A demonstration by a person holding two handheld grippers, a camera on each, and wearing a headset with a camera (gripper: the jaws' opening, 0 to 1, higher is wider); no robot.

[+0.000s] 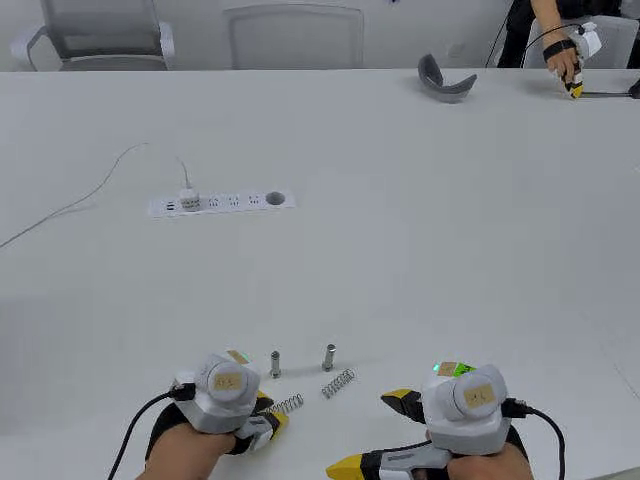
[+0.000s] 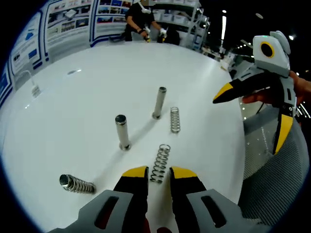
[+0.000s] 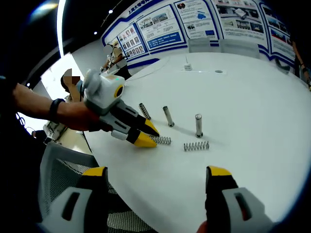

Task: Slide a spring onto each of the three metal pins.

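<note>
Two bare metal pins (image 1: 275, 363) (image 1: 329, 356) stand upright on the white table (image 1: 400, 250). A third pin (image 2: 75, 183) lies on its side with a spring around it. One loose spring (image 1: 339, 382) lies beside the right pin. Another spring (image 2: 161, 162) lies on the table with its near end between the tips of my left gripper (image 2: 158, 173), whose jaws stand a narrow gap apart without touching it. My right gripper (image 3: 155, 172) hovers wide open with nothing in it, to the right of the pins (image 3: 198, 125).
A white power strip (image 1: 218, 202) with a cable lies mid-table. A grey curved object (image 1: 445, 85) rests near the far edge. Chairs stand behind the table, and another person's hand (image 1: 565, 55) works at the far right corner. The table's near edge is just below the grippers.
</note>
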